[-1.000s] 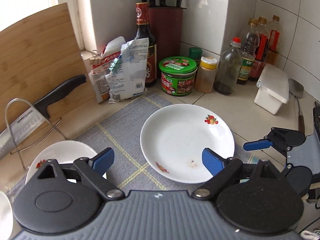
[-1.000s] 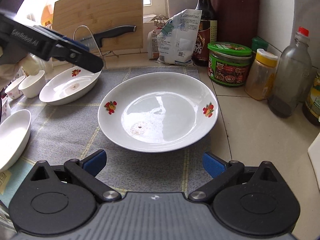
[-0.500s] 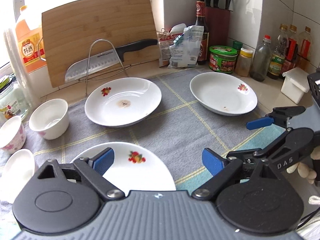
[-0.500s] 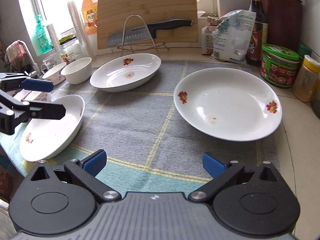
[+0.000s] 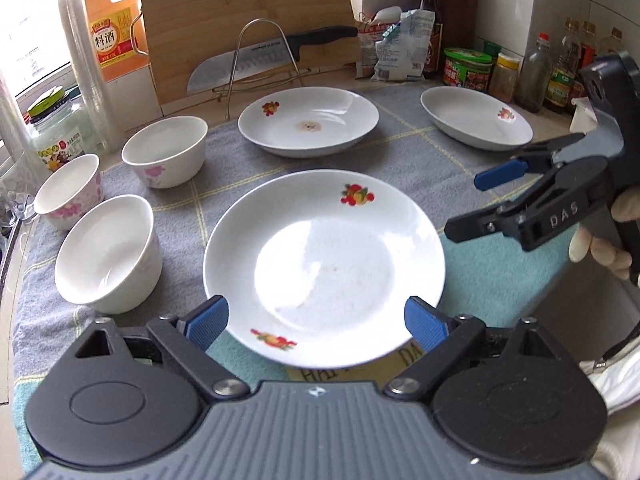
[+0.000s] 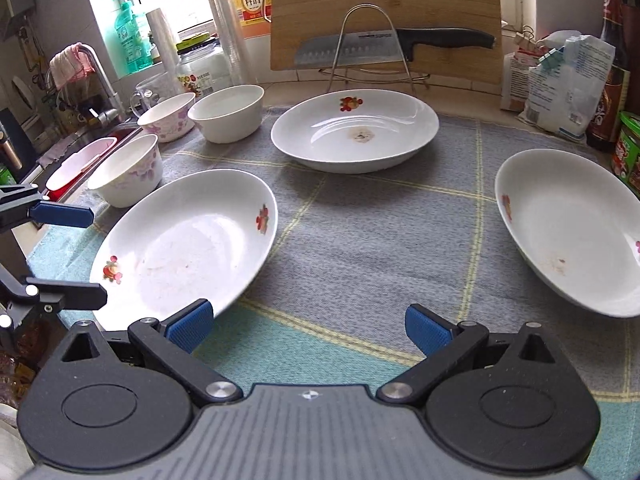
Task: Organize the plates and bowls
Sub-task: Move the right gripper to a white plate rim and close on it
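The left gripper (image 5: pixel 316 316) has its blue-padded fingers (image 5: pixel 208 316) spread wide and holds nothing; the near rim of the nearest plate (image 5: pixel 324 264) lies between them in the left wrist view, though contact cannot be told. The right gripper (image 6: pixel 308 328) is likewise agape and empty, over bare placemat (image 6: pixel 360 240), with the same plate's edge just beside its left pad. That gripper also shows at the right of the left wrist view, above the mat's teal border. Open cloth runs between this plate, the middle plate (image 5: pixel 308 122) farther back and the far-right plate (image 5: pixel 476 122); all three are apart. Three bowls cluster left: the nearest bowl (image 5: pixel 108 254) just beside the plate's rim, then a pink-flowered bowl (image 5: pixel 68 192) and a taller bowl (image 5: pixel 166 152). Behind stand a knife rack (image 5: pixel 264 60) and a cutting board (image 5: pixel 244 8).
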`<state>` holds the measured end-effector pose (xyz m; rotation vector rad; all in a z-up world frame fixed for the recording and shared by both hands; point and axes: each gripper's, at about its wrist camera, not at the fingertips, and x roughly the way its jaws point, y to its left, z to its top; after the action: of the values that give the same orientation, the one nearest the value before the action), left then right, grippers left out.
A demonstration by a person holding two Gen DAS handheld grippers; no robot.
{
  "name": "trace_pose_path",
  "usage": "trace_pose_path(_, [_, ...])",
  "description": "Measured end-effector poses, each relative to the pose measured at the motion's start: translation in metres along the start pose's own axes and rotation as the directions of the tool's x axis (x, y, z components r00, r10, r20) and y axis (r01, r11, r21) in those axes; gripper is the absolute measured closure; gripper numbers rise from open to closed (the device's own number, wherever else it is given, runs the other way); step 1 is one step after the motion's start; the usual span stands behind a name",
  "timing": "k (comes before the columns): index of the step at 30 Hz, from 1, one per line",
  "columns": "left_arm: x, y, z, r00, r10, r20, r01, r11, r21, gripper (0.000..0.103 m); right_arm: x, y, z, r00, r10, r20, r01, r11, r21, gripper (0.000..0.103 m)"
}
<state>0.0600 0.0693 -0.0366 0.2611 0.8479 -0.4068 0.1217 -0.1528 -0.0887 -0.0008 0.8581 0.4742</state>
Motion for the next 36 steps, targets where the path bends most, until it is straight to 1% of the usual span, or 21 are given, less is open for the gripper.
trace_pose_path(3, [0.003,0.011,-0.014,1.0,-0.01,-0.025,0.01,1.0,0.017,0.009,0.003,0.009,0.004,1.0,0.0,-0.002,0.0,1.0,-0.011,0.0])
trace_pose_path(5, [0.01,0.018,-0.022,0.998,-0.033,-0.048,0.033,0.999,0.008,0.009,0.006,0.015,0.006,1.0,-0.001,-0.01,0.0,1.0,-0.025,0.0])
trace_pose_path(8, [0.02,0.023,-0.03,0.996,-0.07,-0.056,0.07,0.998,-0.004,0.009,0.01,0.023,0.007,1.0,0.014,-0.025,-0.014,0.999,-0.028,0.0])
trace_pose_path(11, [0.028,0.025,-0.034,0.994,-0.094,-0.047,0.094,0.995,0.009,0.009,0.014,0.032,0.007,0.999,0.028,-0.046,-0.029,0.999,-0.025,0.0])
trace_pose_path(13, [0.033,0.027,-0.033,0.992,-0.123,-0.042,0.124,0.992,0.018,0.009,0.017,0.039,0.006,0.998,0.025,-0.063,-0.028,0.999,-0.04,0.0])
trace_pose_path(17, [0.041,0.027,-0.033,0.992,-0.125,-0.014,0.126,0.989,0.073,0.005,0.021,0.049,0.005,0.996,0.026,-0.087,-0.029,0.999,-0.039,0.0])
trace_pose_path(18, [0.044,0.028,-0.032,0.991,-0.133,-0.01,0.133,0.988,0.084,0.001,0.022,0.05,0.005,0.996,0.027,-0.089,-0.03,0.999,-0.031,0.0])
trace_pose_path(19, [0.045,0.029,-0.031,0.99,-0.14,-0.002,0.14,0.986,0.091,0.001,0.023,0.051,0.006,0.995,0.028,-0.092,-0.03,0.999,-0.023,0.0])
trace_pose_path(30, [0.049,0.035,-0.035,0.978,-0.19,0.083,0.177,0.975,0.138,0.0,0.037,0.061,0.01,0.99,0.036,-0.139,-0.033,0.999,0.027,0.0])
trace_pose_path(33, [0.048,0.035,-0.037,0.976,-0.194,0.102,0.179,0.974,0.138,0.0,0.041,0.059,0.012,0.986,0.055,-0.156,-0.05,0.998,0.037,0.0])
trace_pose_path(36, [0.047,0.037,-0.044,0.967,-0.208,0.148,0.186,0.971,0.147,0.0,0.046,0.056,0.017,0.982,0.083,-0.171,-0.077,0.996,0.04,0.0])
